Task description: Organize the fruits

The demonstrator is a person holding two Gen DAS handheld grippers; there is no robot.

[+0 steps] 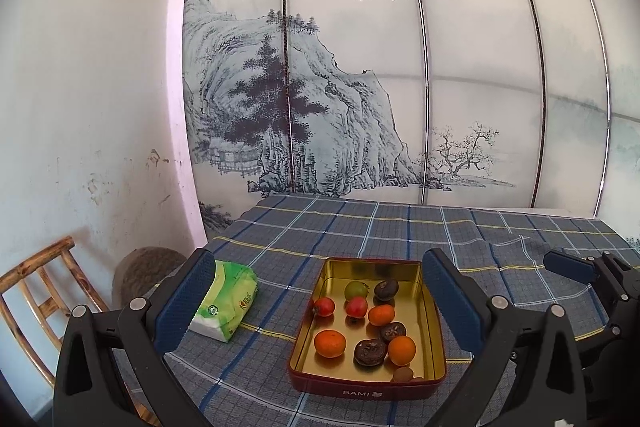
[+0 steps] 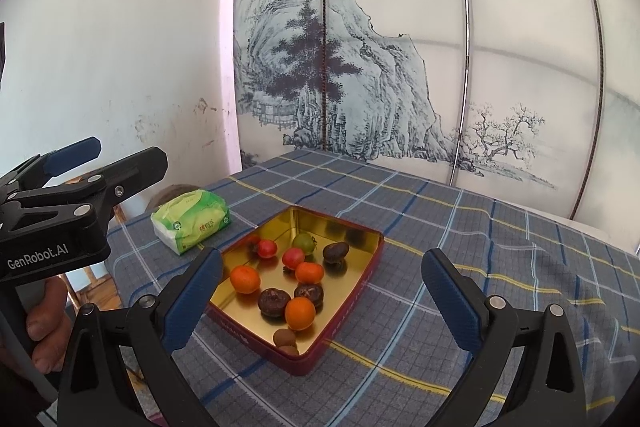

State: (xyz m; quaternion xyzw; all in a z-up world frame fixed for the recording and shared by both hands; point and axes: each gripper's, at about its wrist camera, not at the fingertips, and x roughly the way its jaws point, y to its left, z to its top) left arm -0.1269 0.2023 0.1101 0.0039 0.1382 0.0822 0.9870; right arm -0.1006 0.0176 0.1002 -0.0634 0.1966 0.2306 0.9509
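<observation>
A red tin (image 1: 360, 393) with a gold inside sits on the checked tablecloth (image 1: 400, 227). It holds three oranges (image 1: 330, 343), two red fruits (image 1: 356, 307), a green fruit (image 1: 355, 290), several dark wrinkled fruits (image 1: 370, 353) and small brown ones (image 1: 402, 374). My left gripper (image 1: 319, 257) hovers open and empty in front of the tin. My right gripper (image 2: 322, 255) is open and empty too, back from the tin (image 2: 240, 335) on its right side. From the right wrist view, the left gripper (image 2: 120, 155) shows at the left edge, held by a hand (image 2: 44, 319).
A green and white tissue pack (image 1: 228, 301) lies left of the tin, near the table's left edge. A wooden chair (image 1: 40, 287) stands beyond that edge. A painted folding screen (image 1: 360, 87) lines the far side. Bare cloth (image 2: 480, 247) stretches right of the tin.
</observation>
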